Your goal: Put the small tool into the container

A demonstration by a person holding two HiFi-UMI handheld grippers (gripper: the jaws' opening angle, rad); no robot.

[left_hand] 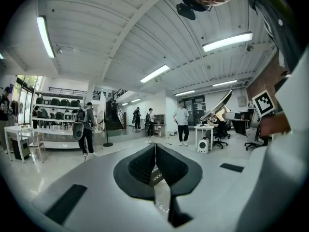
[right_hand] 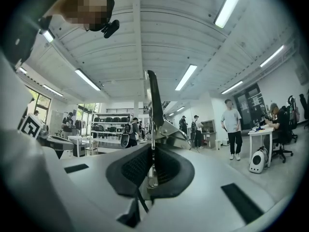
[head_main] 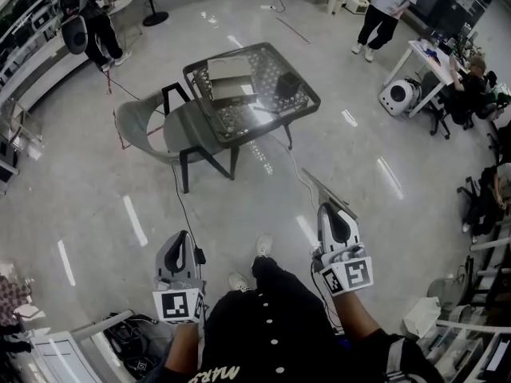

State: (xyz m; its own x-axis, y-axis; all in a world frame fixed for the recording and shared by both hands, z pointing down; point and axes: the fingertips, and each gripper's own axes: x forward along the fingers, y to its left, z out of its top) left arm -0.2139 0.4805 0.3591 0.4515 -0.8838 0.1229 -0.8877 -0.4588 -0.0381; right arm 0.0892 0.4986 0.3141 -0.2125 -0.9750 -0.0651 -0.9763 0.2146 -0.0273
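In the head view my right gripper (head_main: 332,211) is shut on a small flat metal tool (head_main: 328,193) whose thin blade sticks out ahead of the jaws. The right gripper view shows the same tool (right_hand: 155,100) standing up from between the pinched pads of the right gripper (right_hand: 152,154). My left gripper (head_main: 183,239) is shut with nothing in it; its jaws meet in the left gripper view (left_hand: 155,153). Some way ahead stands a glass-topped table (head_main: 297,108) carrying a grey box (head_main: 227,79) and a small black container (head_main: 288,84). Both grippers hang well short of it, over the floor.
A grey chair (head_main: 148,128) stands at the table's left side. Cables trail across the shiny floor. People stand far off near a white desk (head_main: 423,61) at the right and shelves (head_main: 24,62) at the left. My own feet (head_main: 262,247) show between the grippers.
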